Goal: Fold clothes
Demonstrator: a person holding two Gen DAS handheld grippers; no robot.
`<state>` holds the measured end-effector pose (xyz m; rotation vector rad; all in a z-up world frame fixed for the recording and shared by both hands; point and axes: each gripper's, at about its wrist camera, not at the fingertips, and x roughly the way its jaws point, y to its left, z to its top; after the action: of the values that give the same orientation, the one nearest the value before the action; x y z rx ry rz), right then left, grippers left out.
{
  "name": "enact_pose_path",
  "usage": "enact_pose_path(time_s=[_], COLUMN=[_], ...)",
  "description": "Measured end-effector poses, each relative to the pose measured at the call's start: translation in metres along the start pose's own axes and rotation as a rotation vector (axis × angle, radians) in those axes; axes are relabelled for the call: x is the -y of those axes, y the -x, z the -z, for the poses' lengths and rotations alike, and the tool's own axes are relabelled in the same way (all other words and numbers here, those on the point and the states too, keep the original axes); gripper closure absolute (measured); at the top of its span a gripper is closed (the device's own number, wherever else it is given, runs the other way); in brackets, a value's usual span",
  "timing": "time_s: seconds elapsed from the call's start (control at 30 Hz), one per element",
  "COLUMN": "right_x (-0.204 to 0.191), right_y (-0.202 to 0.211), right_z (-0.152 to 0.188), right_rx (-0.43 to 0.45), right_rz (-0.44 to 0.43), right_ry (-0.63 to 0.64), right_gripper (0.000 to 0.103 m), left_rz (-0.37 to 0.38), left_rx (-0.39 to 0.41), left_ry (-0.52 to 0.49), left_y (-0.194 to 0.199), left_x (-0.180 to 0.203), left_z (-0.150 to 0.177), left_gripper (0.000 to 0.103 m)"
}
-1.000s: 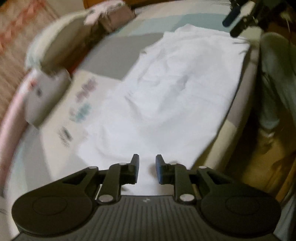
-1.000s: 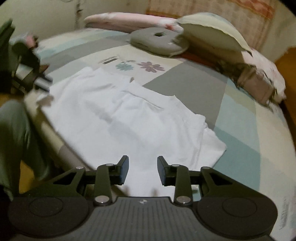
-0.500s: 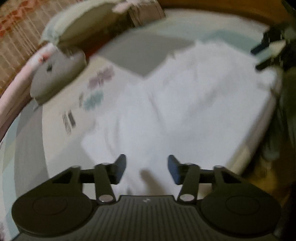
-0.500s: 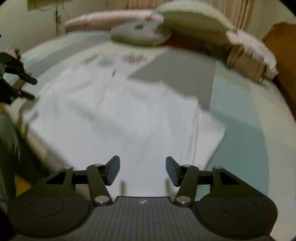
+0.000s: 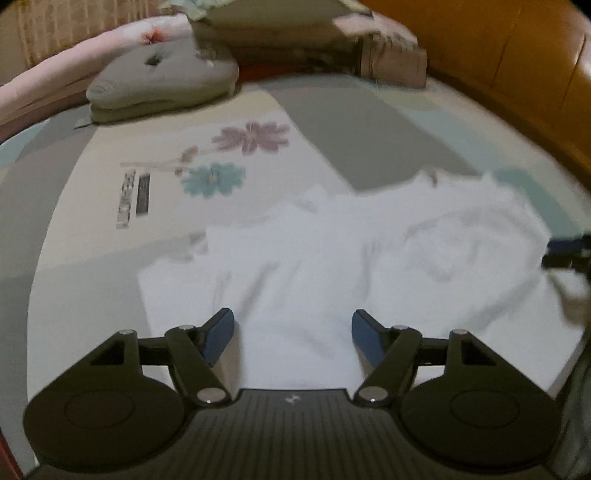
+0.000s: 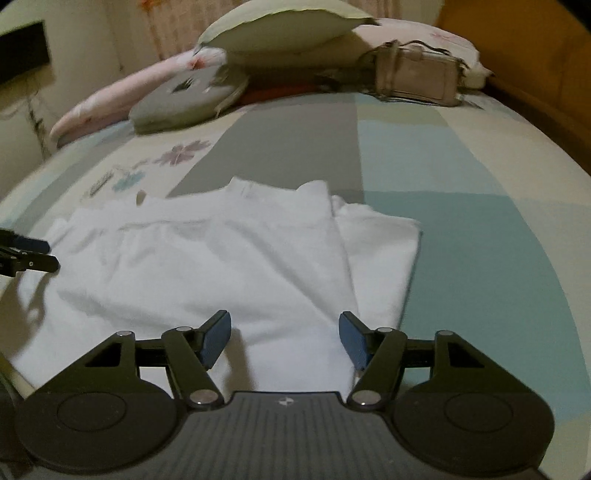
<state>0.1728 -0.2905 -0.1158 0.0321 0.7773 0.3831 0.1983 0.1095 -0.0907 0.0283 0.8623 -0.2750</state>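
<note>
The bed point(image 6: 461, 177), in a patchwork sheet, carries a white garment point(image 6: 207, 266) at frame centre. At the top lie a grey cushion point(image 6: 184, 99), pillows point(image 6: 280, 26) and a bag point(image 6: 417, 75).

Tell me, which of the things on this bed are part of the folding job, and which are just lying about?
Part of the job:
white garment, spread on the bed
left gripper, open
right gripper, open

Just lying about:
grey cushion
handbag
pale green pillow
pink pillow
patchwork bedspread
</note>
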Motion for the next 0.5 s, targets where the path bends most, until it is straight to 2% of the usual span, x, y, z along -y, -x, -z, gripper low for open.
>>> enact_pose_path(time_s=[0.13,0.2,0.3,0.37,0.43,0.5], right_x=[-0.008,-0.011,-0.015,-0.017,-0.016,-0.015], right_y=[-0.001,-0.014,-0.036,-0.05,-0.053,-0.052], right_z=[-0.02,-0.022,-0.023,-0.023,-0.02,-0.02], right_rx=[0.06,0.045,0.011,-0.011,-0.004,-0.002], right_rz=[0.0,0.021,0.059,0.084,0.086,0.09], right_ry=[-0.007,-0.004,0.003,0.007,0.005,-0.009], right_gripper=[0.029,0.026,0.026,0.016,0.01,0.009], left_rz=[0.145,0.154,0.099,0.06,0.019,-0.007], left_rx=[0.032,0.022,0.035,0.035,0.031,0.025], left_ry=[0.038,0.031,0.012,0.001,0.012,0.024], left_y=[-0.008,-0.024,-0.044,-0.05,-0.05,-0.047], left_x=[0.003,0.009,0.015,0.018,0.02,0.021], left_z=[-0.017,-0.019,-0.017,-0.019,-0.025,-0.03], left_gripper=[0.026,0.026,0.025,0.025,0.025,0.026])
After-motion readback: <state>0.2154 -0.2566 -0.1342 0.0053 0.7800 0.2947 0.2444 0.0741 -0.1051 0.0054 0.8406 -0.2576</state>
